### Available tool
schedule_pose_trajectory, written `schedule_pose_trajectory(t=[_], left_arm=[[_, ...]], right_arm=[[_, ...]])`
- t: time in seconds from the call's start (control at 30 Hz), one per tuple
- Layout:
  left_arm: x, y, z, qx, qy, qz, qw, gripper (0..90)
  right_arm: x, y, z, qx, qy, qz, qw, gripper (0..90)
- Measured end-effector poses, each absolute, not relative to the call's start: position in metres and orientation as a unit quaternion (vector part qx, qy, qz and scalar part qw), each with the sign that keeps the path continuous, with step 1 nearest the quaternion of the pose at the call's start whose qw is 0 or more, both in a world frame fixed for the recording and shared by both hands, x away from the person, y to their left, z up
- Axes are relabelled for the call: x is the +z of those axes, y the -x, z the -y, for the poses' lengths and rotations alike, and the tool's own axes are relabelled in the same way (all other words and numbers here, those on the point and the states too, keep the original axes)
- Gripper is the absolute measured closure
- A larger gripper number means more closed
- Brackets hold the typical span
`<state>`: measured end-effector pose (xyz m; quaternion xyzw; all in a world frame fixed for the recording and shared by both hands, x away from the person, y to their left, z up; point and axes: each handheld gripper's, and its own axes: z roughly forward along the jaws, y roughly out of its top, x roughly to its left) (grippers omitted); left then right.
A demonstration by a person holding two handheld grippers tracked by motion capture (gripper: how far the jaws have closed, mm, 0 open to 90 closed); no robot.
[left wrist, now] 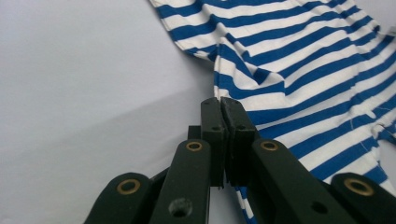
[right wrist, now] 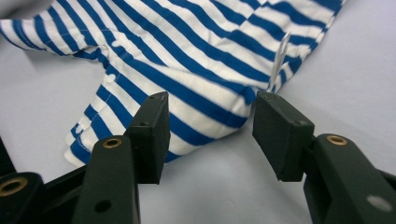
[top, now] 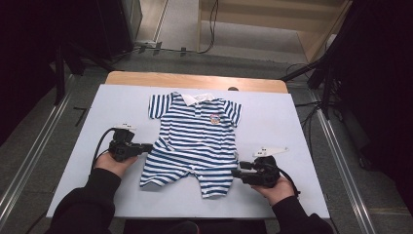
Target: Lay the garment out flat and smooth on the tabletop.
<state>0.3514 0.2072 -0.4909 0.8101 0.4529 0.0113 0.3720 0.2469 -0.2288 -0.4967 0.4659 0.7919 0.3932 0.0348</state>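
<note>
High view: striped romper (top: 195, 141) lies flat mid-table (top: 112, 102). At its nine o'clock edge the left gripper (top: 148, 146) is pinched shut on the cloth; at four o'clock the right gripper (top: 235, 172) stands spread beside the leg hem.

Romper (top: 192, 141): blue-white stripes, white collar. Table cover (top: 272, 141): pale grey-white. Tools (top: 146, 147): black.

No legible text, number or brand appears. The striped romper (top: 194, 141) carries a small round badge (top: 214, 117) on its chest, just below the white collar (top: 198, 98); its lettering, if any, is too small to read.
</note>
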Motion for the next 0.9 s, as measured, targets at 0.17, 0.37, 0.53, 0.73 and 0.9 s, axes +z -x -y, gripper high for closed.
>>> schedule_pose_trajectory(t=[0.17, 0.37, 0.53, 0.73, 0.9], left_arm=[[-0.492, -0.358, -0.213, 0.023, -0.806, -0.463, 0.367, 88.6], [-0.496, -0.363, -0.218, 0.028, -0.804, -0.472, 0.360, 88.5], [-0.496, -0.365, -0.221, 0.030, -0.802, -0.476, 0.359, 88.4], [-0.496, -0.364, -0.222, 0.031, -0.803, -0.473, 0.361, 86.9], [-0.497, -0.364, -0.222, 0.028, -0.803, -0.474, 0.361, 86.8]], right_arm=[[-0.490, -0.238, 0.228, 0.401, -0.457, -0.793, 0.041, 45.2], [-0.491, -0.225, 0.212, 0.396, -0.429, -0.811, 0.030, 48.0], [-0.498, -0.223, 0.201, 0.381, -0.414, -0.826, 0.022, 53.7], [-0.503, -0.229, 0.193, 0.393, -0.408, -0.824, 0.018, 44.5], [-0.511, -0.238, 0.181, 0.372, -0.399, -0.838, 0.025, 47.1]])
